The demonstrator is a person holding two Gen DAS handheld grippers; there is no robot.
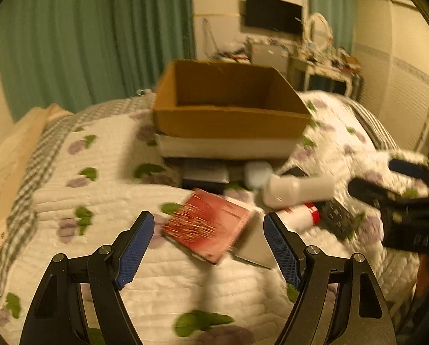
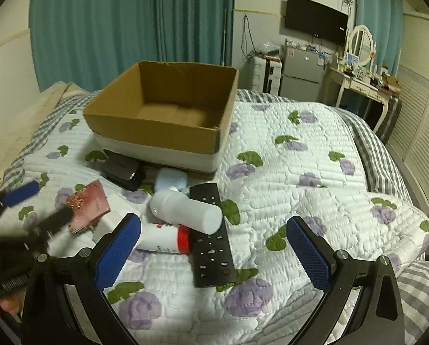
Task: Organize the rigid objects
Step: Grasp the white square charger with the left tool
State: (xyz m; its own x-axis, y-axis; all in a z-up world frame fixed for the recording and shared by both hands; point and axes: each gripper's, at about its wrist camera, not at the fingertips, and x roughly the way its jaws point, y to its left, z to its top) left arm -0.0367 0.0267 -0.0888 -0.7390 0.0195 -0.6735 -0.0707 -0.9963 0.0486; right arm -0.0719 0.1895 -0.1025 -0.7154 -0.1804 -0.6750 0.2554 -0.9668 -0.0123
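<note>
An open cardboard box (image 1: pixel 228 120) (image 2: pixel 145 126) stands on the quilted bed. In front of it lie a red booklet (image 1: pixel 208 225) (image 2: pixel 87 202), a white bottle (image 1: pixel 297 188) (image 2: pixel 185 208), a white tube with a red cap (image 1: pixel 300 215) (image 2: pixel 164 238), a black remote (image 2: pixel 211 235) (image 1: pixel 338 218), a pale blue case (image 2: pixel 171 179) and a dark flat device (image 2: pixel 122 168). My left gripper (image 1: pixel 208 250) is open just short of the booklet. My right gripper (image 2: pixel 214 244) is open over the remote and tube, and shows at the right of the left wrist view (image 1: pixel 392 184).
The bed has a white quilt (image 2: pixel 300 172) with purple flowers and a grey checked border. A dressing table (image 2: pixel 361 86), a small fridge (image 2: pixel 300 74) and a wall television (image 2: pixel 315 18) stand beyond the bed. Green curtains (image 2: pixel 113 23) hang behind the box.
</note>
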